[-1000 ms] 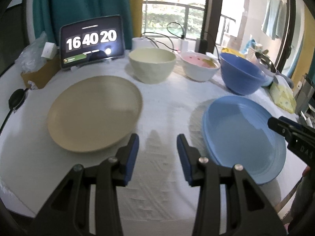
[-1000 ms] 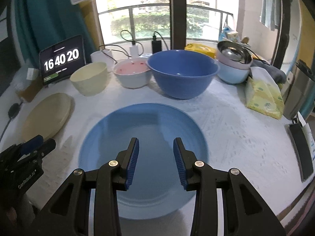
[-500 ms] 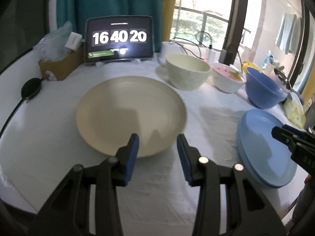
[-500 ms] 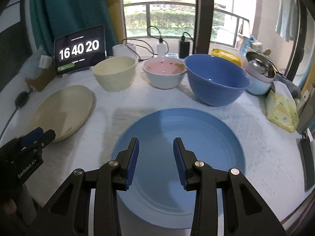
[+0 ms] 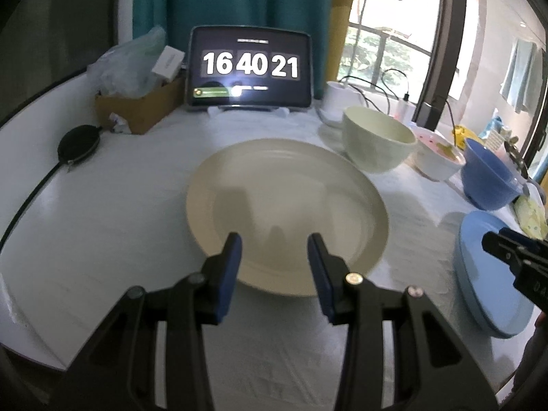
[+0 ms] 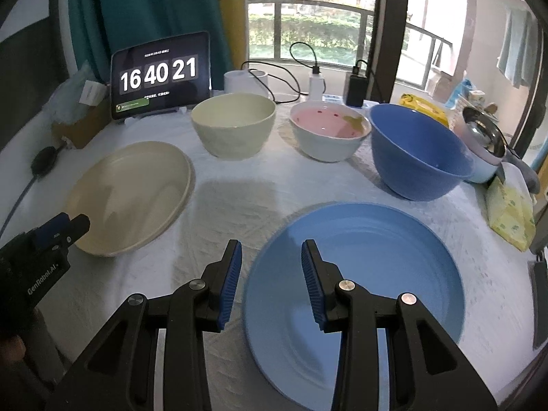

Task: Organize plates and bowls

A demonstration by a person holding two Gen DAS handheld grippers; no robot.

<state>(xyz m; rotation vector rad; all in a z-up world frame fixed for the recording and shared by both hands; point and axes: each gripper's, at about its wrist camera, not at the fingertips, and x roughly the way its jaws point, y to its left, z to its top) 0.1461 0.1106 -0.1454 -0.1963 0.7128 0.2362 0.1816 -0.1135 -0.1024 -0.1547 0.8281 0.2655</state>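
Blue plate partly hidden behind right gripper; tablet small text illegible.

Daylight enters through the window behind the surface; soft shadows fall forward. Fisheye edges curve, dark-vignetted. Slight motion blur throughout.

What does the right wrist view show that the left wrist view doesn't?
Only the right wrist view: the whole blue plate under the open right tool, the steel pot, the power bank and the balcony rail.
Only the left wrist view: the cream plate straight ahead under the open left tool, and the full cardboard box.
Both: the clock, cream bowl, pink bowl and blue bowl.
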